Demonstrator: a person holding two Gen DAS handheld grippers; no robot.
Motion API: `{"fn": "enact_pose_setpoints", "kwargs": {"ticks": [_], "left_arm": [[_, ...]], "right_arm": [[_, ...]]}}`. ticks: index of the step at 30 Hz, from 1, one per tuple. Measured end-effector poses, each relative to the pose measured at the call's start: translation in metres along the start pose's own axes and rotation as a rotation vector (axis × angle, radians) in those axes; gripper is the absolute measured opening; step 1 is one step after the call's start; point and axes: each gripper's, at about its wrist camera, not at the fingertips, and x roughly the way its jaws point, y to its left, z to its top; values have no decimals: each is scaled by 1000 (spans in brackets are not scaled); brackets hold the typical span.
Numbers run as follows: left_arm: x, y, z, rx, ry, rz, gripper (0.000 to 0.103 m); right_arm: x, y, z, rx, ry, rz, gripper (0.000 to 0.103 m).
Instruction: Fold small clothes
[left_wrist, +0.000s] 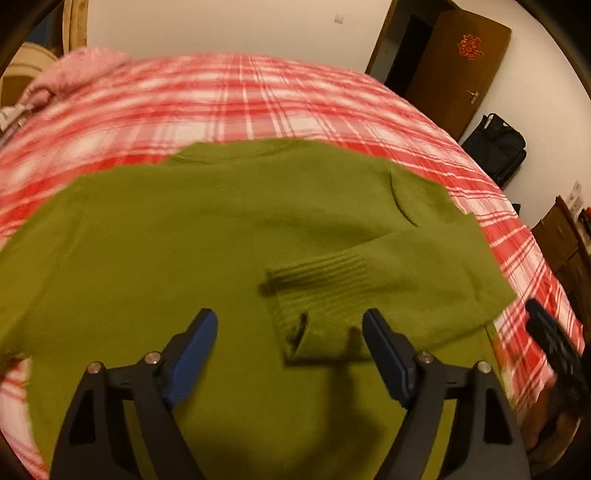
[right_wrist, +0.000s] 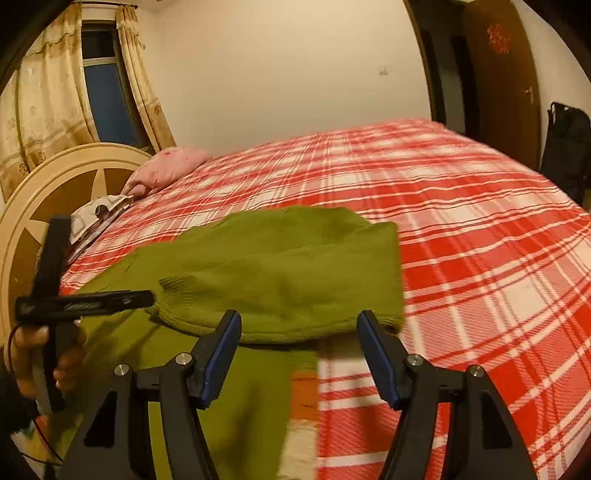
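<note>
Plaid bed (left_wrist: 258, 96) fills the left wrist view; green sweater (left_wrist: 166, 229) lies flat on it, one sleeve (left_wrist: 388, 280) folded inward. Left gripper (left_wrist: 290, 326) hangs above, jaws wide, empty, cuff between the fingers. Right wrist view: right gripper (right_wrist: 299, 326) wide, empty, over the folded sleeve edge.

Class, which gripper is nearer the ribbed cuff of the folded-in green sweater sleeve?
Left. The left gripper hovers open right at the ribbed cuff; the right gripper, also open, sits farther back by the sleeve's outer fold.
</note>
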Motion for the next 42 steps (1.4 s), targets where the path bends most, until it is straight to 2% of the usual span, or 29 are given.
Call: {"fn": "enact_pose_setpoints", "kwargs": {"ticks": [4, 5, 6, 7, 8, 9, 18, 21, 25, 31, 39, 42], "left_arm": [[12, -7, 5, -13, -10, -17, 74], [13, -10, 5, -11, -11, -30, 62], [14, -14, 5, -5, -4, -41, 46], [15, -20, 4, 10, 4, -35, 36], [14, -23, 3, 25, -2, -19, 17], [13, -27, 3, 40, 1, -34, 10], [-50, -4, 29, -1, -134, -85, 10], [-75, 13, 35, -22, -176, -82, 10], [-88, 33, 39, -25, -213, -40, 10], [-83, 73, 32, -75, -208, 43, 10], [-57, 111, 18, -151, -154, 86, 10], [-44, 114, 11, -153, -117, 85, 11]], "right_arm": [[-6, -3, -3, 4, -19, 14, 66], [-6, -4, -4, -2, -20, 16, 66], [-6, -3, -6, -10, -20, 14, 66], [-4, -1, -7, -16, -21, 7, 66], [-3, 0, -8, -16, -19, 1, 66], [-1, 0, -8, -13, -14, -5, 66], [4, -9, -10, 40, 3, -17, 66], [7, -8, -11, 36, 19, -21, 66], [11, -9, -12, 37, 39, -30, 66], [19, -12, -14, 46, 83, -42, 66], [28, -13, -17, 60, 133, -50, 67], [27, -10, -14, 42, 127, -104, 67]]}}
